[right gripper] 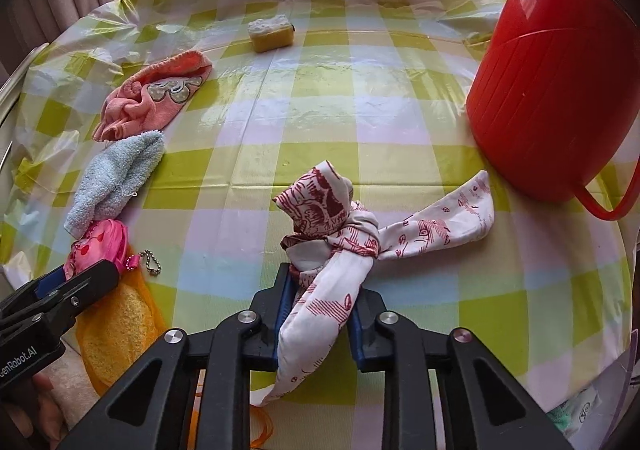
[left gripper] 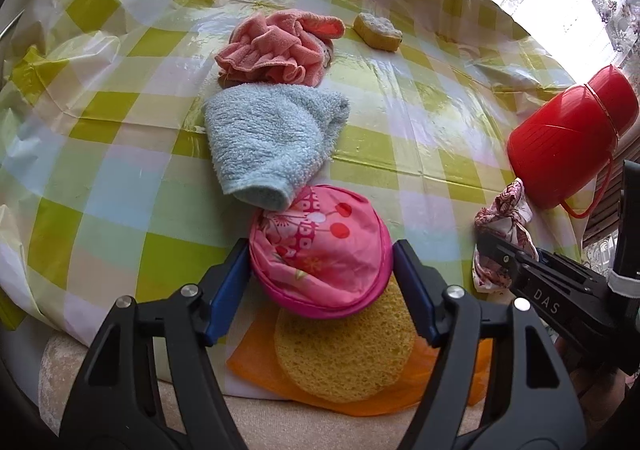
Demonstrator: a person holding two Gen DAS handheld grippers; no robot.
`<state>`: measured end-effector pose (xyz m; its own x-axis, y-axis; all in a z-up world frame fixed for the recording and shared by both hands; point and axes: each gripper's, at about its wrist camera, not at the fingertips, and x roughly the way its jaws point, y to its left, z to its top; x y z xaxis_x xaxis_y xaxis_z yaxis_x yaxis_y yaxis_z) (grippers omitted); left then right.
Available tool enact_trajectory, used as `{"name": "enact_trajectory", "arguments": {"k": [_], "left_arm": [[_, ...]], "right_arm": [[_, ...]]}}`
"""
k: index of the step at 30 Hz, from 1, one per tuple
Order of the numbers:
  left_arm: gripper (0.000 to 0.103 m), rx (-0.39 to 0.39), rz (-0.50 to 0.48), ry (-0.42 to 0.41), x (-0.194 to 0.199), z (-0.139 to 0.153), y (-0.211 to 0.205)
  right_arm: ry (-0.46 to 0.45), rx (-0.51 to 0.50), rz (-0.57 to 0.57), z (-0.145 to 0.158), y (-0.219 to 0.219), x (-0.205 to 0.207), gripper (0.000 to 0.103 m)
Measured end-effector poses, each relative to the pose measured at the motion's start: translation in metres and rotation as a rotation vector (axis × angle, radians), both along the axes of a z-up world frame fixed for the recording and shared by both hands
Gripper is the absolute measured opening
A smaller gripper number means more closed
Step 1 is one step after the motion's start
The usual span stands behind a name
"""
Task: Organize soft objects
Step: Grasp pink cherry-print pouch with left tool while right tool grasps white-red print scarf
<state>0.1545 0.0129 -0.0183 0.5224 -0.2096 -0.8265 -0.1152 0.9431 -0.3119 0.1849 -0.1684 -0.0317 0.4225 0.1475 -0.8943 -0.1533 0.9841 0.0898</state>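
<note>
A round pink flowered pouch (left gripper: 320, 262) lies on a round yellow sponge (left gripper: 344, 354) at the table's near edge. My left gripper (left gripper: 322, 250) straddles the pouch, and its blue pads (left gripper: 236, 282) meet both of the pouch's sides. My right gripper (right gripper: 318, 314) is shut on the tail of a knotted white cloth with red print (right gripper: 344, 226), which rests on the table. In the left wrist view that cloth (left gripper: 508, 210) shows at the right, with the right gripper (left gripper: 492, 250) on it. A red plastic bucket (right gripper: 552, 82) lies tipped on its side at the far right.
A light blue towel (left gripper: 272, 142) and a crumpled coral towel (left gripper: 272, 46) lie in a row behind the pouch. Further back sits a yellow sponge block (left gripper: 378, 30). An orange cloth (left gripper: 256, 362) lies under the round sponge. The table has a green checked plastic cover (right gripper: 360, 110).
</note>
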Motion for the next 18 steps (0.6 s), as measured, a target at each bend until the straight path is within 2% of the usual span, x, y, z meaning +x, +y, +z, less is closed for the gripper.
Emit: {"name": "enact_trajectory", "arguments": {"k": [3, 6, 18], "left_arm": [[0.073, 0.003, -0.02, -0.035, -0.005, 0.009, -0.003], [0.073, 0.021, -0.037, -0.069, -0.009, 0.019, -0.009], [0.073, 0.037, -0.084, -0.149, -0.029, 0.053, -0.034]], "right_arm": [[-0.026, 0.018, -0.001, 0.006, -0.003, -0.004, 0.016], [-0.053, 0.032, -0.001, 0.013, -0.006, -0.01, 0.014], [-0.113, 0.095, -0.055, 0.041, -0.045, -0.038, 0.013]]}}
